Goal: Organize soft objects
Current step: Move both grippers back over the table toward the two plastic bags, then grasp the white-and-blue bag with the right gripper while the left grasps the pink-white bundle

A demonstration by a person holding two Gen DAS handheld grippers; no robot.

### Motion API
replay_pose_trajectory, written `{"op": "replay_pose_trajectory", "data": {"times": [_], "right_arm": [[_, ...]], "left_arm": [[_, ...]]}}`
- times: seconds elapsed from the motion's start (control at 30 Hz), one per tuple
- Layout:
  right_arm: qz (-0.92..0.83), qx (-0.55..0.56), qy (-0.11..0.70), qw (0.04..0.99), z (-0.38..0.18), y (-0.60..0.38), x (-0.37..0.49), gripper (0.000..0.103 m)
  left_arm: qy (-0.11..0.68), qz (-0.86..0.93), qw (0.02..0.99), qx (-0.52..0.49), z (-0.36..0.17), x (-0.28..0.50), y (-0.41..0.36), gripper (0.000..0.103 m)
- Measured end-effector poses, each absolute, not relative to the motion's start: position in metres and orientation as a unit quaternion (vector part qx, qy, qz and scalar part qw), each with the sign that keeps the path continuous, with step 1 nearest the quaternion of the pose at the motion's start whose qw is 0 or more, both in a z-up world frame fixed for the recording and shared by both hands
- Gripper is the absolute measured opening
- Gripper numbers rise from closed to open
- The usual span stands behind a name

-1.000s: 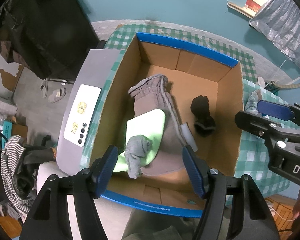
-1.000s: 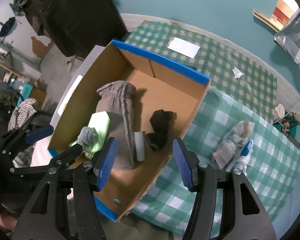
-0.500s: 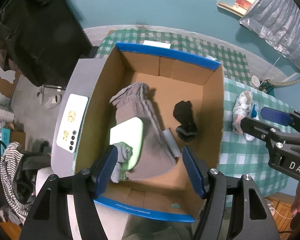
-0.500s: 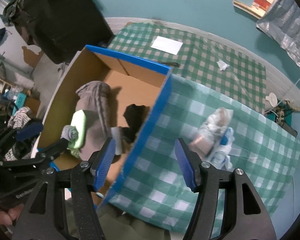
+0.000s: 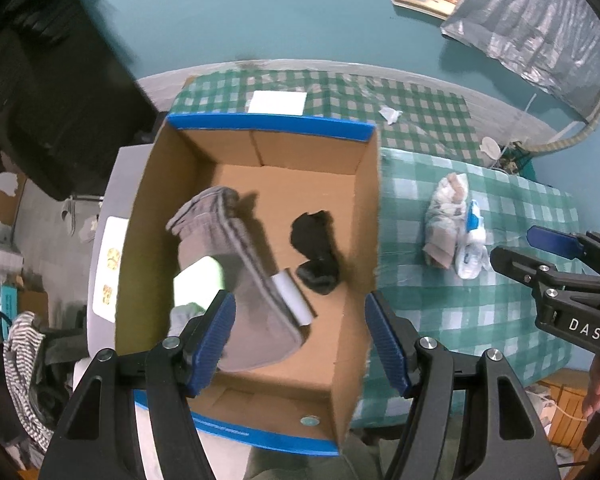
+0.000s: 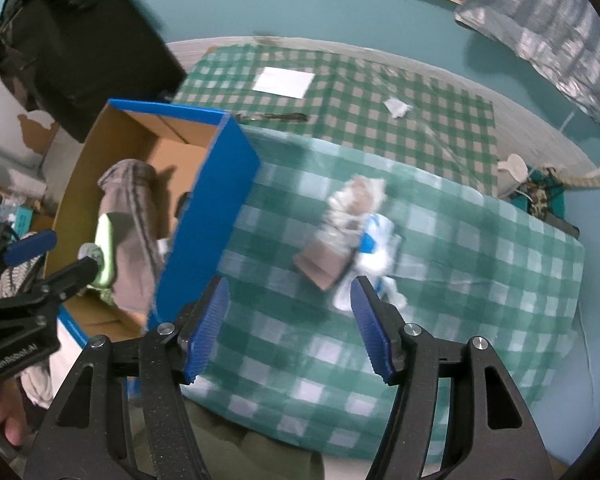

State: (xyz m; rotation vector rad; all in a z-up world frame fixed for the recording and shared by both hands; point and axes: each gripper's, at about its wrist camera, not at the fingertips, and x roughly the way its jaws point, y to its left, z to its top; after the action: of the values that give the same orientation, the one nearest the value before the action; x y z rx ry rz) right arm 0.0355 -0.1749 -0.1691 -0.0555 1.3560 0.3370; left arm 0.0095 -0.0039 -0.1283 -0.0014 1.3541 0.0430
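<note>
Since 1 s ago both my grippers moved to the right, away from the cardboard box [image 5: 364,216]; my right gripper [image 6: 290,326] now hangs above the sock bundle [image 6: 342,228] on the checked cloth [image 6: 480,240]. Its fingers are apart, holding nothing. My left gripper [image 5: 300,338] is above the box w/ fingers apart, empty too. Grey sock [image 5: 236,248] & black sock [image 5: 314,244] lie inside the box.

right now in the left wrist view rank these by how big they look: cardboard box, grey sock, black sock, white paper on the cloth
1. cardboard box
2. grey sock
3. black sock and white paper: these look close in size, and the paper lies farther away, so I won't rank them.
</note>
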Motion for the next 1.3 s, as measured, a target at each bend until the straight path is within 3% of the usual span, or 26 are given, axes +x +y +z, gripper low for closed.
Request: {"op": "replay_pose_trajectory", "data": {"times": [0.8, 1.3], "right_arm": [[0.115, 0.006, 0.643, 0.757, -0.207, -0.251, 0.047, 0.064], [0.118, 0.012, 0.663, 0.740, -0.248, -0.241, 0.071, 0.064]], "left_arm": [[0.636, -0.040, 0.766, 0.086, -0.166, 0.033, -0.107, 0.069], [0.649, -0.027, 0.755, 0.090, -0.209, 0.063, -0.118, 0.069]]}}
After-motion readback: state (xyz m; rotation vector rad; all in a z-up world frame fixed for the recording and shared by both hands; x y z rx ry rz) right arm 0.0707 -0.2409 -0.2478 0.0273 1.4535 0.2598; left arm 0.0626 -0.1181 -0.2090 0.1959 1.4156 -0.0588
